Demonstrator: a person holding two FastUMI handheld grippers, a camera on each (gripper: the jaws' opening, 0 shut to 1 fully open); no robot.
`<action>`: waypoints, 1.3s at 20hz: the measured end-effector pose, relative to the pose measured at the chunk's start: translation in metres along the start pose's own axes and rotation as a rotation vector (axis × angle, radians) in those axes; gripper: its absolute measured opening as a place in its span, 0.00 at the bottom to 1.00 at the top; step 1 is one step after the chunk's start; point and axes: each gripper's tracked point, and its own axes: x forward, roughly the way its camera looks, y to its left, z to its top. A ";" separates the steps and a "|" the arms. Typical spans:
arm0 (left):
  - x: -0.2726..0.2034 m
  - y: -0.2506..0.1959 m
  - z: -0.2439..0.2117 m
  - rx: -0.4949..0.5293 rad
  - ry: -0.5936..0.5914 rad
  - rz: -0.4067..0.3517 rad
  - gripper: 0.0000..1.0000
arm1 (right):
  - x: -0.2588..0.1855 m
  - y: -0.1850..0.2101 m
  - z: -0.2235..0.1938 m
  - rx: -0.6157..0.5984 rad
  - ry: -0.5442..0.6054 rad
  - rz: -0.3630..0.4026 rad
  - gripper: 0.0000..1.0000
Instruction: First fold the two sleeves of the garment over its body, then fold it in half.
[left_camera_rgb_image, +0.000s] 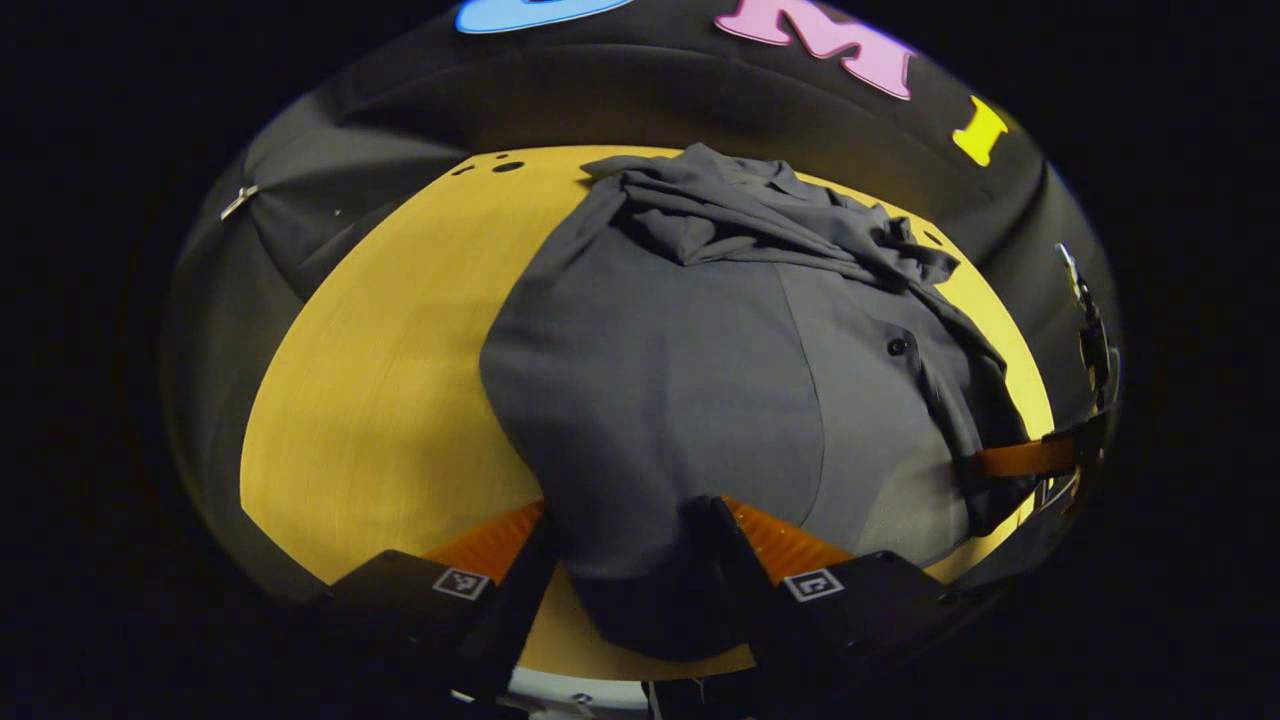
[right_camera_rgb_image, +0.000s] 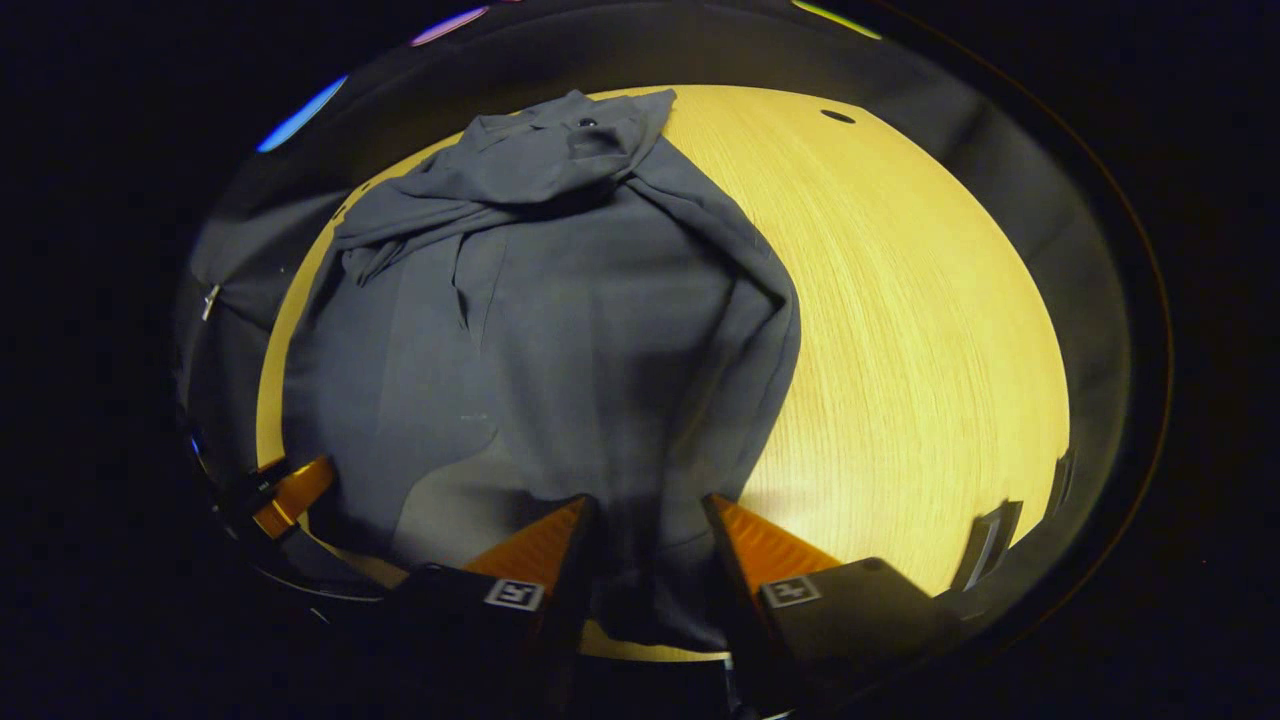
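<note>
The grey garment (left_camera_rgb_image: 680, 380) lies across the middle of the yellow surface (left_camera_rgb_image: 380, 400), sleeves already bunched over its body toward the upper part of each frame, so the half-fold looks to be the step in hand. In the left gripper view the left gripper (left_camera_rgb_image: 640, 560) has its fingers spread with the near hem lying between them; in the right gripper view the right gripper (right_camera_rgb_image: 645, 560) likewise straddles the hem at bottom centre. Whether either pair actually pinches the cloth I cannot tell. To fold well, both should take the hem evenly, lift together and carry it straight toward the collar (right_camera_rgb_image: 570, 130), keeping the sleeves tucked. The hem's edge is lost in shadow at the bottom of both frames.
</note>
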 end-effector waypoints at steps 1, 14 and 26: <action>0.003 0.000 -0.001 0.014 0.002 0.011 0.80 | 0.001 0.003 0.001 -0.005 0.004 0.008 0.54; -0.022 -0.017 0.041 -0.086 -0.105 -0.097 0.08 | -0.028 0.026 0.049 0.043 -0.171 0.179 0.06; -0.072 -0.016 0.150 -0.059 -0.336 -0.161 0.08 | -0.088 0.057 0.150 0.000 -0.403 0.244 0.06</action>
